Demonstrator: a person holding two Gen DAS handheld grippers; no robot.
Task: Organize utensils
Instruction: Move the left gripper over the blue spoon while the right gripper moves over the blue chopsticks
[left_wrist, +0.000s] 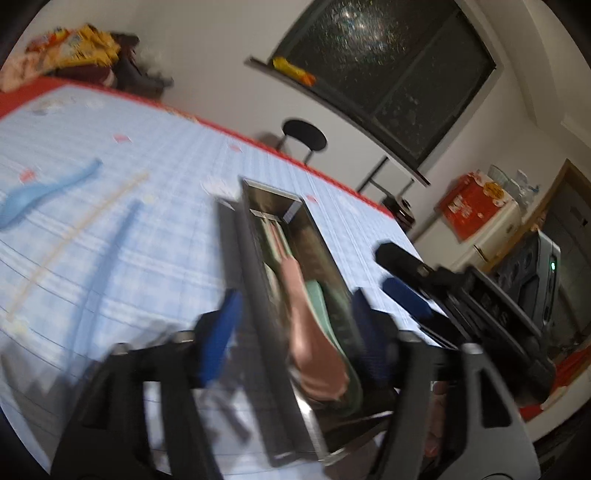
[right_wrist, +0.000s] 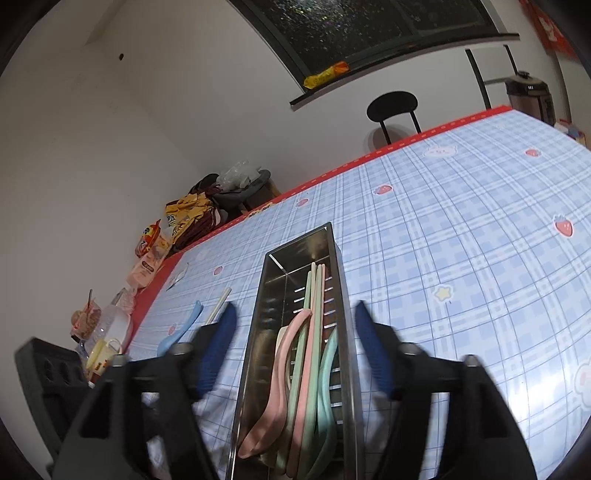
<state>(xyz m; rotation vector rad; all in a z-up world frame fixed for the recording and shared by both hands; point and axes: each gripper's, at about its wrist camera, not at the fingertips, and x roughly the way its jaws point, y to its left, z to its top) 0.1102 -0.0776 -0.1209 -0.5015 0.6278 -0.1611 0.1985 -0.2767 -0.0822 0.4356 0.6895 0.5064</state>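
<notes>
Beside the metal box (right_wrist: 295, 332), to its left, three utensils are not yet sorted: a blue spoon (right_wrist: 181, 330), a cream chopstick (right_wrist: 218, 306) and a blue chopstick (left_wrist: 118, 247), all lying on the table (right_wrist: 461, 258). Inside the box already lie a pink spoon (right_wrist: 273, 384), a green spoon (right_wrist: 325, 384) and pink and green chopsticks (right_wrist: 312, 317), so I judge the work is more than half done. Both the left gripper (left_wrist: 291, 336) and the right gripper (right_wrist: 293, 347) are spread wide on either side of the box, not pressing it. The box is long, narrow and shiny, with slots in its floor; the utensils look like smooth matte plastic, and the table cover is glossy blue check.
</notes>
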